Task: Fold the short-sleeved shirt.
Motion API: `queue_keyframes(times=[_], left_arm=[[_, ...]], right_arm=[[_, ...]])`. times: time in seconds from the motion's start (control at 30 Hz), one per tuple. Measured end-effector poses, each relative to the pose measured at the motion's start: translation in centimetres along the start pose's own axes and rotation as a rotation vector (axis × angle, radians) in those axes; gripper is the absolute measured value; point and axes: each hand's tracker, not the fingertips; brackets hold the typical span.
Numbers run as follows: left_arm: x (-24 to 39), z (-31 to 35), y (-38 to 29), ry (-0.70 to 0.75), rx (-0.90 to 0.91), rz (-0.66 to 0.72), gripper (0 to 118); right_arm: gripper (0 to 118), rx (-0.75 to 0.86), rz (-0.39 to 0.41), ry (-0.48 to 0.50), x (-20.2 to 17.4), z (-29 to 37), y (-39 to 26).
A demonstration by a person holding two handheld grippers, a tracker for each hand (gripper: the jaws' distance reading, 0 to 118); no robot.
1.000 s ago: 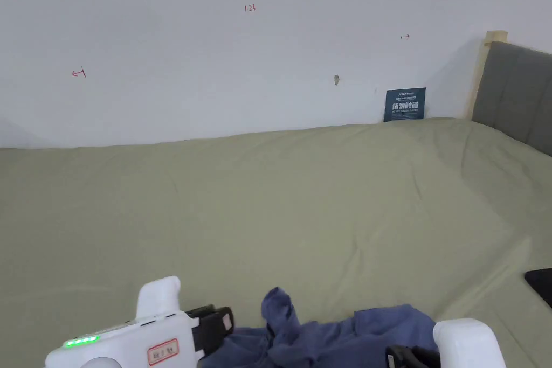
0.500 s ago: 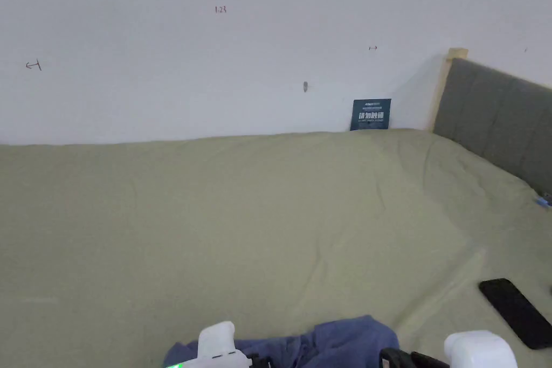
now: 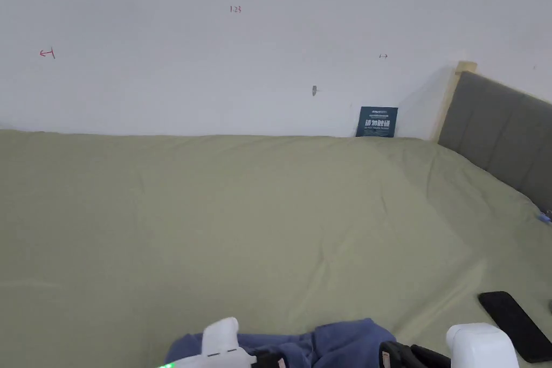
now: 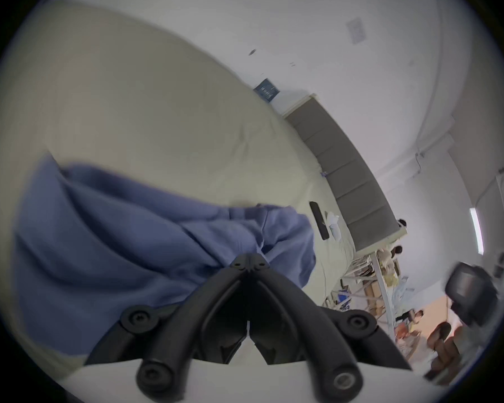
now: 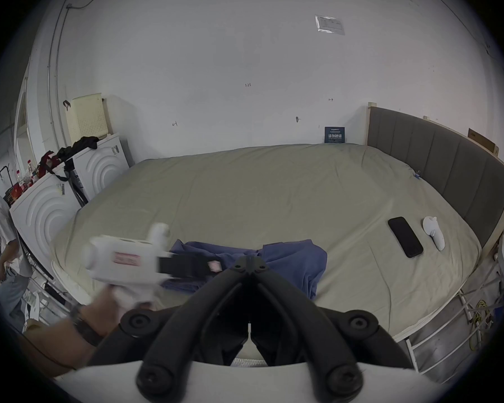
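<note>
A: Shirt (image 3: 323,341) status? Blue short-sleeved one, crumpled in a heap at the near edge of the bed (image 3: 226,213), cut off by the bottom of the head view. Collar, sleeves: can't make out.

B: Same from the right gripper view, bunched up w/ folds everywhere. Left gripper (image 5: 213,265) is blurred there; its black jaws lie on or over the shirt's left part. In its own view the left gripper (image 4: 249,259) has jaws pressed together, tips meeting right at a fold of the cloth. Whether fabric is pinched between them, can't tell; the cloth there is blurred too.

A: Right gripper (image 5: 249,261)?

B: Jaws closed tip to tip, at the shirt's near middle. Can't tell if any cloth is caught. In the head view both grippers are cropped, just white bodies and a bit of black at the bottom edge.

A: Surface?

B: Bed w/ an olive-green sheet, lightly creased. Black phone (image 5: 405,240) lies flat toward the right side, a small white object (image 5: 434,232) just beside it, both well apart from the shirt. Grey padded headboard (image 5: 448,171) along the right.

A: Room?

B: White wall (image 3: 215,62) behind w/ small red marks and a dark blue sign (image 3: 377,122) at the bed's far edge. Two white appliances (image 5: 70,188) left of the bed, dark clothes piled on top. A person (image 5: 3,235) stands at the far left, half cut off.
</note>
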Motion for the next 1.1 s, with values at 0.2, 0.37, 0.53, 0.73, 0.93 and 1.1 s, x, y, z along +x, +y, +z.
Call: queue_keyframes(times=[0.2, 0.37, 0.53, 0.73, 0.93, 1.1], left_arm=[[-6.0, 9.9, 3.5, -0.007, 0.05, -0.013, 56], [-10.4, 12.5, 3.0, -0.052, -0.054, 0.187, 118], [-12.1, 9.5, 1.2, -0.03, -0.136, 0.283, 118], [-10.8, 6.3, -0.3, -0.176, -0.034, 0.333, 118], [-10.7, 5.3, -1.0, 0.03, 0.041, 0.332, 13], [-12.5, 7.2, -0.5, 0.039, 0.054, 0.292, 13]], right_arm=[[1, 0.015, -0.019, 0.02, 0.1, -0.4, 0.8], [1, 0.017, -0.037, 0.05, -0.2, -0.7, 0.9], [1, 0.01, -0.031, 0.059, -0.5, -0.5, 0.9], [1, 0.017, -0.047, 0.058, -0.2, 0.6, 1.0], [1, 0.017, -0.047, 0.051, -0.2, 0.9, 0.9], [1, 0.015, -0.046, 0.054, -0.4, 0.9, 0.6]])
